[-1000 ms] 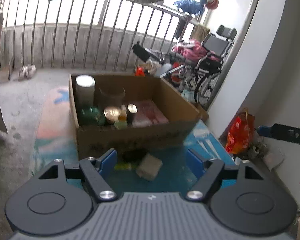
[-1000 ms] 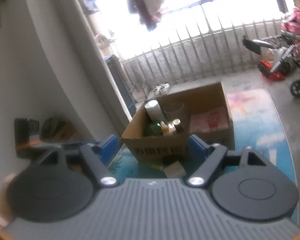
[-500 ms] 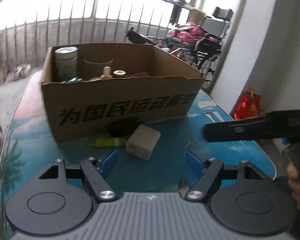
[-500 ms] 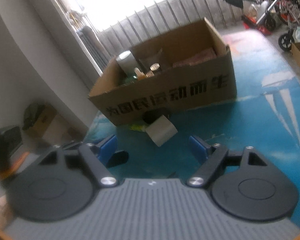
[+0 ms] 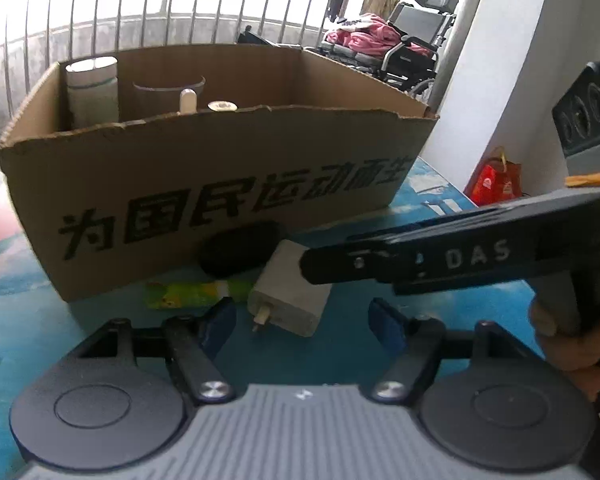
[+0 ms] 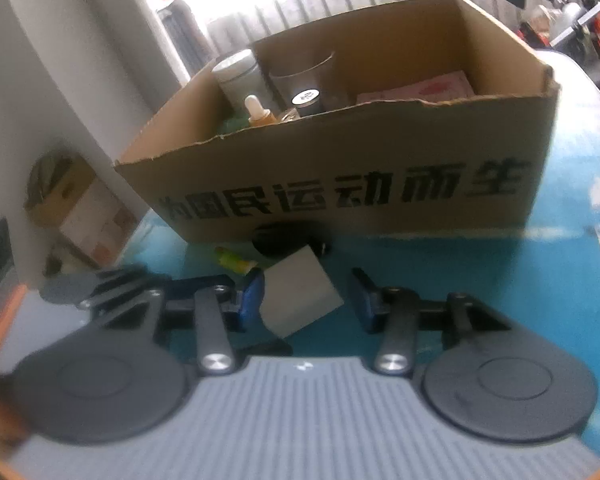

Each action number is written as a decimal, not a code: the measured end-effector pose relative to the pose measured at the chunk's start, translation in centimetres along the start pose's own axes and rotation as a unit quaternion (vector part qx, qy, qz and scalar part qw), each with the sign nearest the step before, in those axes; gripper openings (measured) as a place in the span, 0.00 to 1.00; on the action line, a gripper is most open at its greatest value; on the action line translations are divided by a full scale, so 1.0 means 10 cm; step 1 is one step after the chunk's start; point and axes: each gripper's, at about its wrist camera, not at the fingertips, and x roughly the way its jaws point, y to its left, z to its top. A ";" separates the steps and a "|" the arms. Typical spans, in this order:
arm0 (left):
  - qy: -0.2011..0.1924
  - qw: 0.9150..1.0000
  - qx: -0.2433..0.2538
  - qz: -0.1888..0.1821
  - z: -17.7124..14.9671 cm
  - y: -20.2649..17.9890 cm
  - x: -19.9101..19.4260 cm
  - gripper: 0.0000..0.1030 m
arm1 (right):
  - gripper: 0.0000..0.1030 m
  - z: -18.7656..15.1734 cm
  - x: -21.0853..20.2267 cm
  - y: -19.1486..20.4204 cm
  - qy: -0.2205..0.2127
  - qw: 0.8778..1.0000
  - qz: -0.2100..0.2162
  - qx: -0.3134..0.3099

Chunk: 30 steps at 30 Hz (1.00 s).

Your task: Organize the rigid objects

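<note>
A white charger plug lies on the blue table in front of a cardboard box. My right gripper straddles the charger and its jaws are closing; the left pad is at its edge, while a small gap remains at the right pad. In the left wrist view the charger lies just ahead of my left gripper, whose jaws are closing slightly and press on nothing. The right gripper's finger reaches in from the right over the charger. A black oval object and a green tube lie against the box.
The box holds a white canister, a dropper bottle, a clear cup and a pink packet. A wheelchair and a railing stand behind. A red bag sits by the wall, and a small carton is on the floor.
Both grippers have come down and closer to the items in front of the box. The right jaws have narrowed around the charger, and the right gripper now crosses the left wrist view.
</note>
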 end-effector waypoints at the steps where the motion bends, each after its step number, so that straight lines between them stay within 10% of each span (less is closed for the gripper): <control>1: 0.002 1.000 -0.002 -0.006 0.00 0.00 0.02 0.71 | 0.37 0.01 0.02 0.00 0.001 1.000 -0.002 -0.007; 6: 0.001 1.000 0.003 -0.022 -0.02 -0.10 0.06 0.74 | 0.21 -0.02 0.02 -0.13 0.005 1.000 0.000 -0.001; 16: 0.005 0.995 0.042 -0.092 -0.05 -0.51 0.12 0.71 | 0.19 -0.13 -0.27 -0.46 -0.005 0.997 -0.075 0.026; 30: -0.003 0.998 -0.026 0.055 0.02 0.39 -0.31 0.71 | 0.21 0.22 0.12 0.23 0.026 0.997 0.045 -0.060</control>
